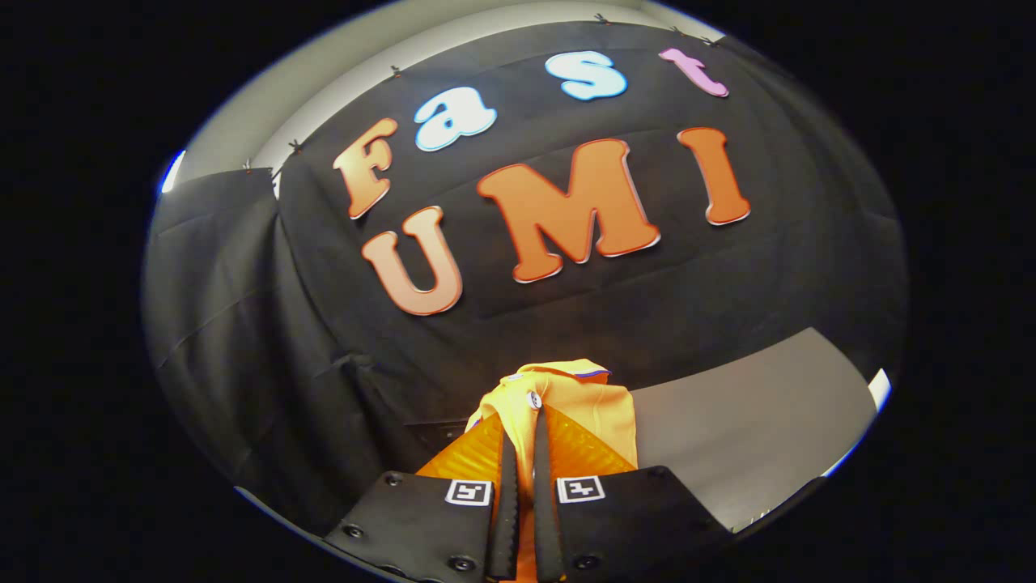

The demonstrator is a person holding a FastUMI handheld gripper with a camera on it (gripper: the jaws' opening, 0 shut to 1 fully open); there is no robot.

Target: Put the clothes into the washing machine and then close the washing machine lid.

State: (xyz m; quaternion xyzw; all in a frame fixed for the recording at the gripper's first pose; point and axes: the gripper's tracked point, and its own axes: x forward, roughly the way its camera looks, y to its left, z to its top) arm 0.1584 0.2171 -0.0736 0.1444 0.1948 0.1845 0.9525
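The booth's black cloth wall point(267, 340) took up most of the gripper view, hanging in soft folds behind everything else, with a pale strip of ceiling or upper wall point(340, 73) showing above its clipped top edge. Lower down and to the right of the fingers, a grey tabletop point(753, 429) ran back to the foot of the cloth.

The garment point(587, 405), a yellow-orange piece of clothing, hung bunched up just ahead of the fingers, raised in front of the cloth wall and above the level of the tabletop. A thin dark line of trim point(593, 373) ran along its upper fold, and a small pale button-like spot point(534, 399) sat on the fabric right at the fingertips.

The gripper point(524, 429) had its fingers drawn almost together, leaving only a narrow slit between them, and the garment's cloth was pinched in that slit, with both fingers pressing on it from either side. Fabric spilled over the fingertips and showed again low down in the gap between the fingers. Two small square black-and-white markers point(469, 491) sat on the finger mounts, one on each side of the closed fingers.
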